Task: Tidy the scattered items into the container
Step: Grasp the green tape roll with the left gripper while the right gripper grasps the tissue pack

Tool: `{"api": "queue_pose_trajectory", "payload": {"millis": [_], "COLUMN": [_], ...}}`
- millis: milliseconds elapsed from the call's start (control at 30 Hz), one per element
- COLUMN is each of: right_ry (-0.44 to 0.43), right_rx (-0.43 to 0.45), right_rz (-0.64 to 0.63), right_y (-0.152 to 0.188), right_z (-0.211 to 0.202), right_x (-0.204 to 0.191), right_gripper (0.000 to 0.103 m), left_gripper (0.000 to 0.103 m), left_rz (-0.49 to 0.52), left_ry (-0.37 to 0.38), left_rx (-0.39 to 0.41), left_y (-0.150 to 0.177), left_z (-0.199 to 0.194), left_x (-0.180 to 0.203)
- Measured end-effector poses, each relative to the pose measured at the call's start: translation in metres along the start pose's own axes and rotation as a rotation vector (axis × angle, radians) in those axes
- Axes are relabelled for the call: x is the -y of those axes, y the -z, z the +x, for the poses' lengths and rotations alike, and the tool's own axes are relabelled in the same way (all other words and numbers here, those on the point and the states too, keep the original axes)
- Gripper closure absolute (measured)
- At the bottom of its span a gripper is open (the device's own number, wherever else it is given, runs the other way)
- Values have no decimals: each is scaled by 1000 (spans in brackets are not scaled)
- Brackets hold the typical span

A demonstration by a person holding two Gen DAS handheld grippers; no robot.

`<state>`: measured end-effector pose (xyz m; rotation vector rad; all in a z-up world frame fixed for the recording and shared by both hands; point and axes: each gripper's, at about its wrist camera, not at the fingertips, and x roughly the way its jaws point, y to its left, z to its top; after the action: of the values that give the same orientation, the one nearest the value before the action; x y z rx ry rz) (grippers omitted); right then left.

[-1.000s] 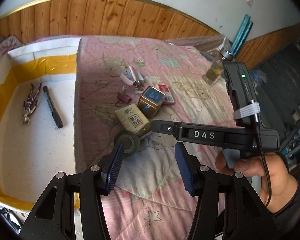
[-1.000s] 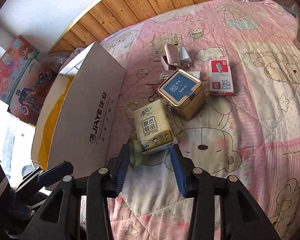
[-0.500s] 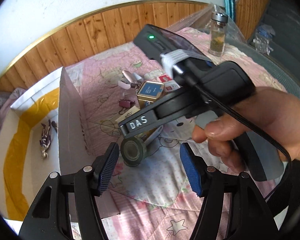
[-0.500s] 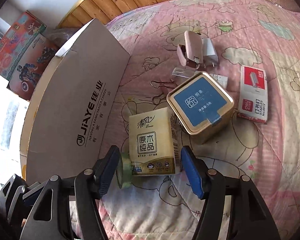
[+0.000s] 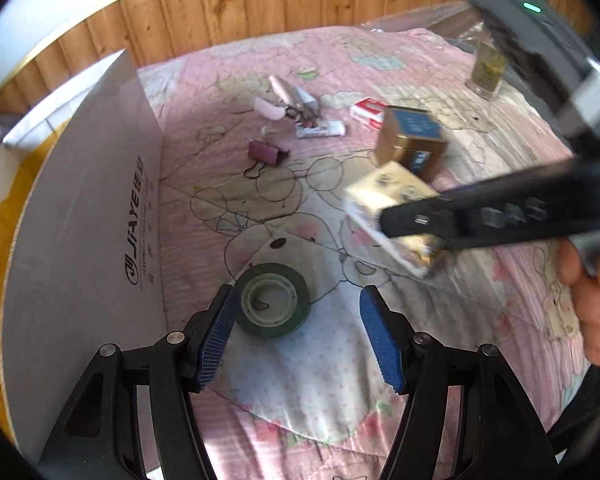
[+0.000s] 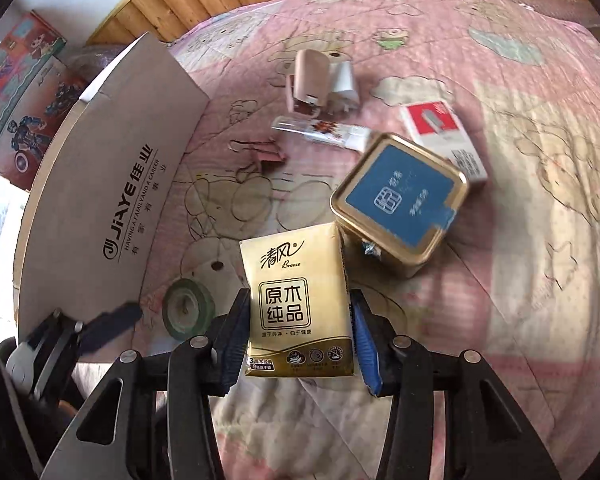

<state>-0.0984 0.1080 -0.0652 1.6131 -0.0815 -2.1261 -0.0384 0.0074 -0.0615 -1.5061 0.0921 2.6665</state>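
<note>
A gold tissue pack lies on the pink quilt. My right gripper has it between its jaws, which are closing; both pads touch its long edges. In the left wrist view the pack is blurred under that gripper. A green tape roll lies flat beside the white cardboard box. My left gripper hangs open over it, one pad at its left rim and the other well clear on the right. The tape roll also shows in the right wrist view.
A gold tin with a blue lid leans right behind the pack. Farther back lie a staples box, a pink stapler, a white charger, a tube and a binder clip. A glass bottle stands far right.
Both grippers came down toward the quilt. The right one widened, slid around the tissue pack and narrowed onto it. The left one opened wider and now straddles the tape roll.
</note>
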Motion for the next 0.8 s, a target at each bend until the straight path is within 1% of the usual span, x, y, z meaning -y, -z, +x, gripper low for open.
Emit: {"api": "queue_pose_trajectory", "payload": {"millis": [67,133,167,200,233,300,400,433,467,567,667,700,767,800], "right_ry": [16,20,20,20,19,12,50,63,75,91,109,116,123,125], "right_rx": [-4,1,3,3,3,8,19,24,27,32,35,36,40,42], "right_rz": [34,81,103,120,135,147,105,91,77,60,41,34,28,28], "right_y": [12,22,27,31,33,35,34,27,28,28,29,29,30,30], "right_z": [-9,-16,-17,-18,-16,-12,-9,-9,-8,-6,-5,-4,-4,-4], "right_x": [14,28,34,39,43,44,36,34,32,29,26,25,24,25], "right_gripper": [54,54,53,53,53,51,48,48,47,46,46,46,48,48], "left_gripper": [37,37,37,37,37,37,37,37,37,36,36,37,51,53], "left_rz": [-68,-156,-190,-208,-216,-205,-188,-182,-172,-122,-132,-128,-119,-122], "left_ry": [0,-3,9,15,16,4,-1,-1,-7,-43,-39,-39,-35,-31], "left_rx": [-30,-78,-75,-50,-55,-50,-42,-41,-39,-26,-18,-15,-9,-12], "left_y": [-1,-2,-1,-1,-2,0,7,9,11,11,10,10,10,8], "left_z": [13,27,29,27,28,28,25,23,22,22,22,23,21,22], "left_x": [-10,-22,-27,-29,-29,-27,-25,-25,-25,-19,-21,-19,-18,-20]}}
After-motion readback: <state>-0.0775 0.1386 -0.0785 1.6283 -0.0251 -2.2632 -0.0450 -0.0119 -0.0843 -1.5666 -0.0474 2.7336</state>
